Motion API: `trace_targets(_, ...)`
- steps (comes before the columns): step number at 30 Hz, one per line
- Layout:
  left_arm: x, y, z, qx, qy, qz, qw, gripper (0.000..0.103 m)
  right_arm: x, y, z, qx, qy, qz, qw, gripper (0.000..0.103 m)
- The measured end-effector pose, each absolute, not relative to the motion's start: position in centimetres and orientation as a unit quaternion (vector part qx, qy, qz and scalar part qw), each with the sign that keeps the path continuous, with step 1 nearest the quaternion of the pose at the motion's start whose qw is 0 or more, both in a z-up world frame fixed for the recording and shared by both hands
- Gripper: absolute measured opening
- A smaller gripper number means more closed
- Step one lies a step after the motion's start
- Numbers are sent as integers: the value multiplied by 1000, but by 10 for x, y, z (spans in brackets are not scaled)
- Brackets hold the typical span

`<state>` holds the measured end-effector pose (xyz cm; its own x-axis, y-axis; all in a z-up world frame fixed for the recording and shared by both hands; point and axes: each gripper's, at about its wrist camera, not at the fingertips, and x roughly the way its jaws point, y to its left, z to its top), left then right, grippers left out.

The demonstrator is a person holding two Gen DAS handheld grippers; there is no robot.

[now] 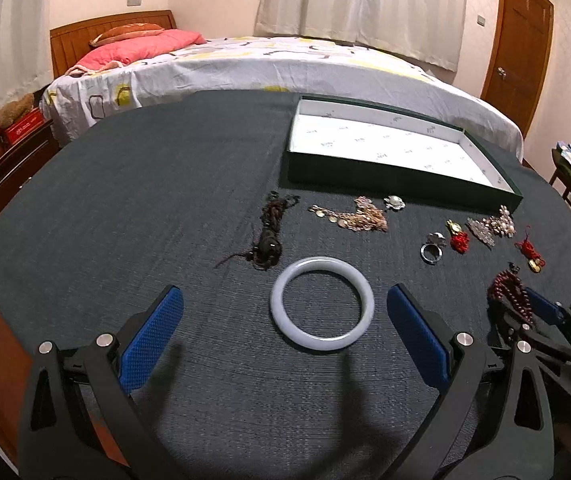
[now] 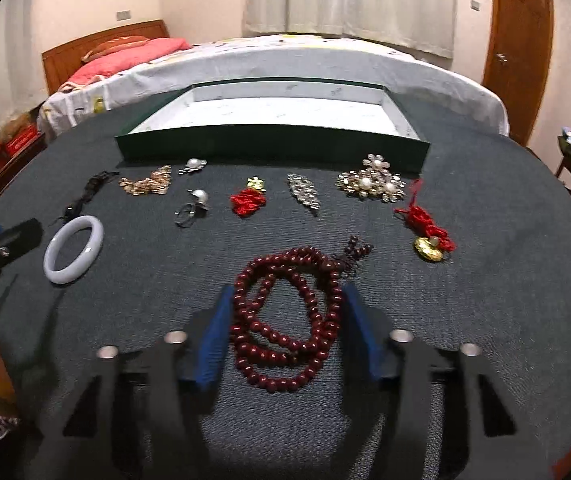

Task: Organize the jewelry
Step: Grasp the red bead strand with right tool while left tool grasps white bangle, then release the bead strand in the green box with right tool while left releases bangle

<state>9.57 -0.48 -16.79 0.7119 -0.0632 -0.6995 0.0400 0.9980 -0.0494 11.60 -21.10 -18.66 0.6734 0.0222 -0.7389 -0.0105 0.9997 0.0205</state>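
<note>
A white jade bangle (image 1: 322,303) lies flat on the dark cloth between the wide-open fingers of my left gripper (image 1: 285,304); it also shows in the right wrist view (image 2: 73,249). A red bead necklace (image 2: 285,312) lies between the fingers of my right gripper (image 2: 285,308), which stand close on both sides of the beads without visibly pressing them. An open green box with white lining (image 1: 397,148) stands at the back (image 2: 273,148). The right gripper also shows at the left wrist view's right edge (image 1: 525,312).
Between the grippers and the box lie a dark cord piece (image 1: 269,232), a gold chain piece (image 1: 361,216), a ring (image 2: 191,208), red tassel charms (image 2: 247,200), a crystal brooch (image 2: 305,192) and a pearl brooch (image 2: 373,184). A bed stands behind the table.
</note>
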Motion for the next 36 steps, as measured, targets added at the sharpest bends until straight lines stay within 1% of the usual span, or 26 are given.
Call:
trace_targets(2, 95, -9, -167, -12, 376, -32, 926, 99, 114, -211, -186, 9, 405, 23, 914, 25)
trace_targets(3, 96, -11, -167, -10, 375, -33, 926, 99, 114, -212, -186, 13, 406, 28, 913, 23)
trace_targets(4, 96, -12, -167, -11, 374, -34, 927, 99, 113, -214, -185, 17, 407, 29, 913, 17)
trace_targets(7, 99, -15, -169, -20, 378, -35, 925, 99, 109, -222, -182, 27, 406, 28, 913, 13)
trace_targets(11, 105, -20, -176, -22, 387, -38, 921, 99, 104, -238, -178, 41, 399, 17, 916, 13)
trace_targets(16, 113, -33, -187, 7, 391, -39, 919, 99, 102, -246, -179, 51, 398, 17, 916, 13)
trace_targets(20, 123, -35, -199, 9, 407, -31, 913, 99, 102, -249, -180, 57, 396, 21, 916, 13)
trace_targets(22, 125, -33, -204, 6, 415, -29, 910, 97, 102, -250, -181, 61, 395, 22, 916, 13)
trace_targets(23, 126, -32, -206, 4, 418, -28, 908, 92, 102, -251, -181, 62, 395, 22, 916, 13)
trace_targets(28, 125, -30, -207, 8, 407, -28, 913, 82, 102, -251, -182, 66, 395, 25, 916, 13)
trace_targets(29, 123, -31, -206, 10, 402, -33, 915, 78, 102, -251, -182, 66, 395, 26, 916, 13)
trace_targets(30, 122, -31, -206, 13, 399, -37, 916, 69, 102, -251, -183, 65, 395, 25, 916, 13)
trace_targets(36, 120, -34, -206, 15, 394, -39, 918, 69, 102, -250, -182, 64, 394, 28, 916, 13)
